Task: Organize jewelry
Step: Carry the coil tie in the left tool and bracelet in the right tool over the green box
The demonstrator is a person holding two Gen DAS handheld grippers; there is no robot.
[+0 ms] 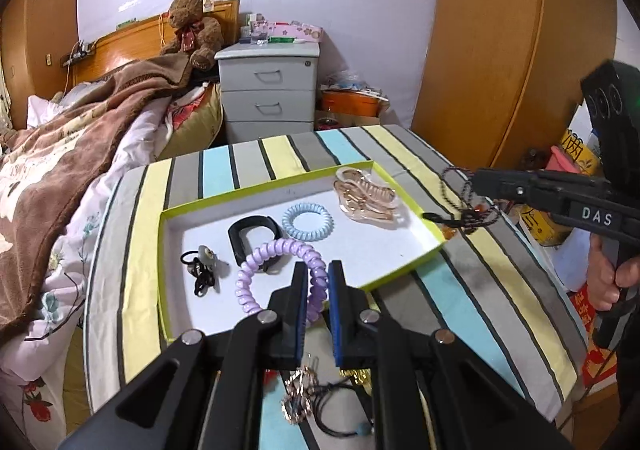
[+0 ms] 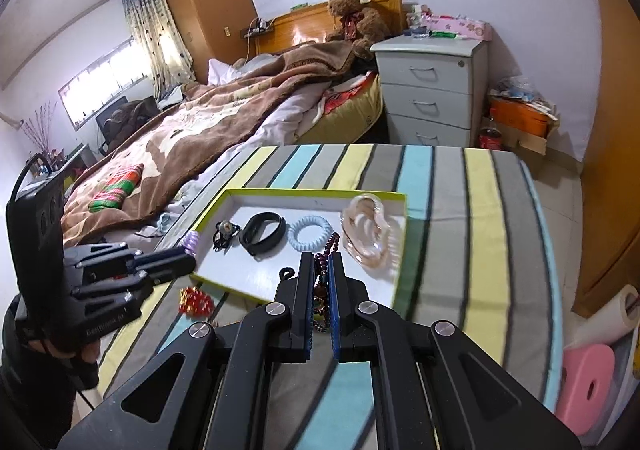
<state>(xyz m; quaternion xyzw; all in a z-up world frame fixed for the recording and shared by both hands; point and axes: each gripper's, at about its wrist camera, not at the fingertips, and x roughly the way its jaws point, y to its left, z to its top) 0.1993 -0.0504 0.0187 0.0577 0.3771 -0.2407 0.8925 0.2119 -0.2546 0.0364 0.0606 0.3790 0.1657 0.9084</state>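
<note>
Two grippers are in view: the left gripper point(image 1: 319, 273) and the right gripper point(image 2: 321, 265). One green-rimmed tray point(image 1: 256, 199) lies on one striped tablecloth point(image 1: 472, 282). There are two spiral hair ties: a purple spiral hair tie point(image 1: 276, 258) and a blue spiral hair tie point(image 1: 307, 221). One black band point(image 1: 248, 236), one transparent pink hair claw point(image 1: 366, 199) and one bunch of black elastics point(image 1: 202, 268) are counted in the tray. One dark beaded bracelet point(image 2: 322, 282) shows, and one red and gold ornament point(image 2: 195, 302). One loose tangle of chains and cords point(image 1: 308, 402) lies on the cloth; its pieces cannot be counted. Beyond: one teddy bear point(image 1: 194, 26), one three-drawer cabinet point(image 1: 269, 90)
</note>
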